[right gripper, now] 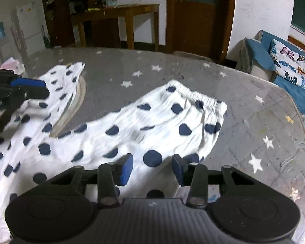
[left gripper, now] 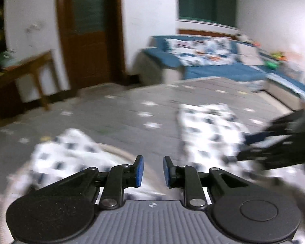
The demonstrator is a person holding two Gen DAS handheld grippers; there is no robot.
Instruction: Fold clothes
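Blue-padded fingers of the right gripper (right gripper: 152, 169) stand well apart just above the near edge of the polka-dot garment (right gripper: 120, 130), with white cloth and one dark dot showing in the gap between them; nothing is pinched there, so this gripper is wide open and empty. It seems poised over the hem so that it could close on an edge, though that is only a judgement. Spread across the grey star-patterned table (right gripper: 254, 109), the garment looks like a pair of white pyjama trousers with navy dots: one part with a gathered elastic band reaches away toward the far right, and another runs off to the far left, with a gap of bare table between the two. Lying open and wrinkled in this way, it is not in a neat folded stack. At the left edge of the right wrist view the left gripper (right gripper: 28, 89) sits low over that far-left stretch of cloth, touching or nearly touching it. Its own camera is badly blurred, but the left gripper (left gripper: 153, 171) shows a clear gap between its pads and no cloth caught in it, so it too reads as open. A blue sofa (right gripper: 284, 65) stands beyond the table.
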